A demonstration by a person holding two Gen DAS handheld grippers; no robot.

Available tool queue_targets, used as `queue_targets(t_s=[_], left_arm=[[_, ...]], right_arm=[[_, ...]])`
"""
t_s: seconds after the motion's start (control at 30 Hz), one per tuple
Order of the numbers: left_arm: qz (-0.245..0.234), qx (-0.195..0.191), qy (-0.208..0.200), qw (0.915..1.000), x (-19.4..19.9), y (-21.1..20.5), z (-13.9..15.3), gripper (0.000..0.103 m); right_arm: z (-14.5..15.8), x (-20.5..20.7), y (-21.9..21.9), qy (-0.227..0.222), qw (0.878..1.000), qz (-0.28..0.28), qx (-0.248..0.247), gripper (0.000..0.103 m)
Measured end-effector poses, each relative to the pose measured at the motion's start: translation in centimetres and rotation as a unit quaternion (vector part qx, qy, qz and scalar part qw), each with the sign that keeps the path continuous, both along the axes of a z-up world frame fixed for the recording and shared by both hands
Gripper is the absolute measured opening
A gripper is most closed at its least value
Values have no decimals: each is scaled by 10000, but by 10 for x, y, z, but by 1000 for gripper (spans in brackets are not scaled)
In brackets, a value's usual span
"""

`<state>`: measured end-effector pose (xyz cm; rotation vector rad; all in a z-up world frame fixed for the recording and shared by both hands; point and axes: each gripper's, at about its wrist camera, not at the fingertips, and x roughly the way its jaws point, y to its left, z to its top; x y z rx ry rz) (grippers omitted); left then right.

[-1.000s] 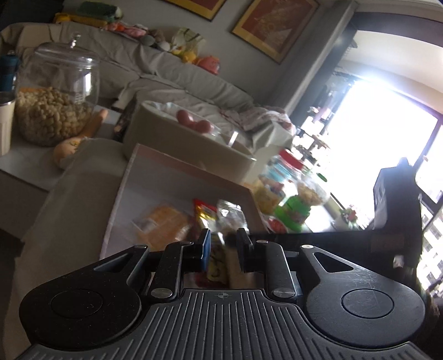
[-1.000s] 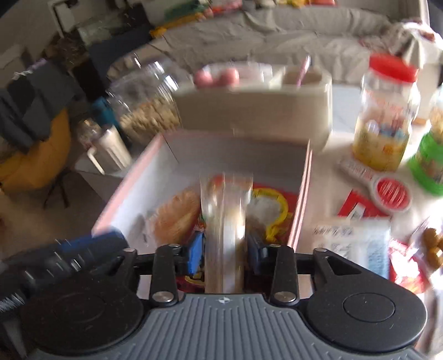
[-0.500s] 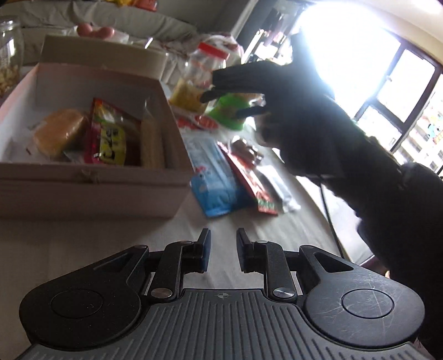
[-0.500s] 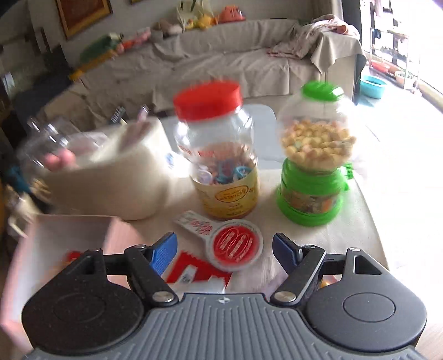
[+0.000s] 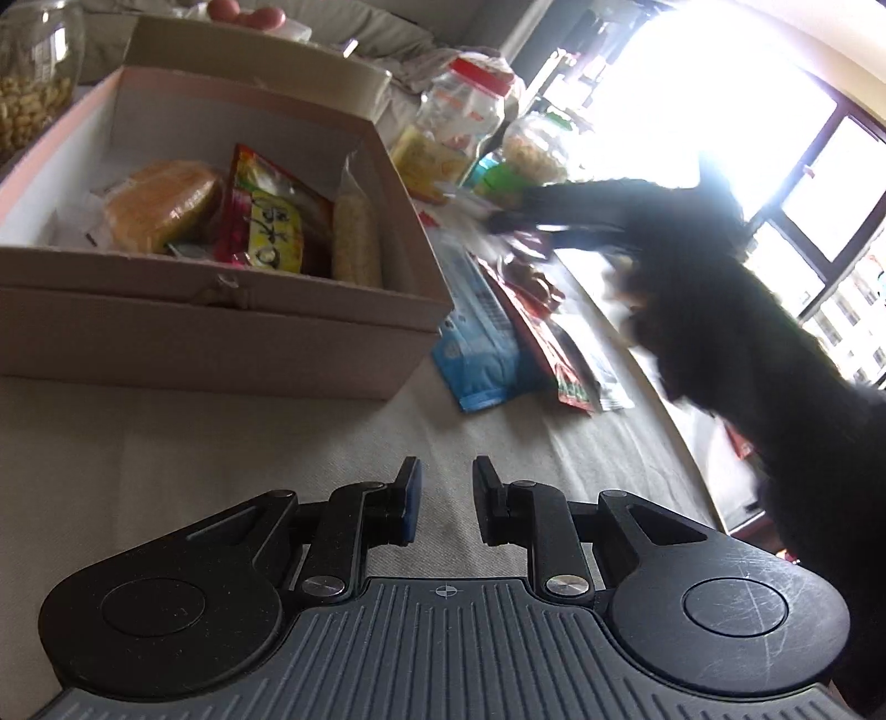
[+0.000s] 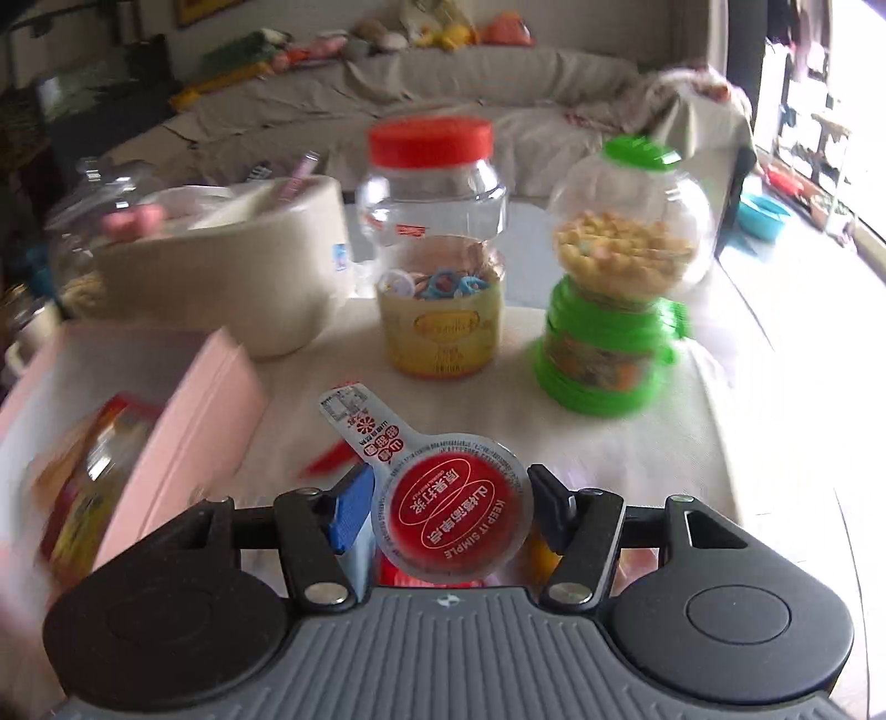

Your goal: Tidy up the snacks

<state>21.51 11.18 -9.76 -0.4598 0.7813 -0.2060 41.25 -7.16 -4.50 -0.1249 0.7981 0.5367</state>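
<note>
A home living room. Well beyond the right tongs a long sofa (image 6: 443,83) under a loose grey cover runs across the back, with soft toys (image 6: 421,33) lined up on its top and a framed picture (image 6: 205,8) on the wall above. To the right of the left tongs, big bright windows (image 5: 775,138) face neighbouring buildings.

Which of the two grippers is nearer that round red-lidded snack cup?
The right gripper: its closing jaws flank the snack cup. The left gripper hovers, empty, over bare tablecloth in front of the pink box.
</note>
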Motion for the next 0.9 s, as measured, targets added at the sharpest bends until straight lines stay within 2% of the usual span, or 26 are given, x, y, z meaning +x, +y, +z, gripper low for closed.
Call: queue_targets(t_s=[0.2,0.27,0.37,0.4,0.47,0.57,0.67,0.77,0.9], left_arm=[[-55,-85,74,9999,1,-7,-4,23],[61,-128,-13,9999,-3,-5,-1,23],[240,-59,-197,9995,-11,0,9,23],[261,-25,-226,9994,-13,0,11,23],[253,41,-253,9994,-15,-1,17,23],[112,85,-250,9996,-13,-7,20,23],[-61,166,-235,9996,-4,-16,19,23],[-288,257,-231,9990,8,-27,20,23],[-503,385,-167,9979,21,-41,19,23]], right_arm=[[-3,-72,-52,521,9976,460,60,61],[-11,-99,-58,634,9947,805,20,61],[-17,-132,-60,867,9843,1531,141,62],[-17,-137,-59,863,9823,1656,129,63],[-10,-140,-58,627,9847,1622,98,72],[3,-117,-66,347,9918,1179,347,77],[5,-72,-72,163,9976,422,516,79],[-7,-18,-68,-58,9993,-186,327,79],[-33,41,-56,178,9981,-509,290,78]])
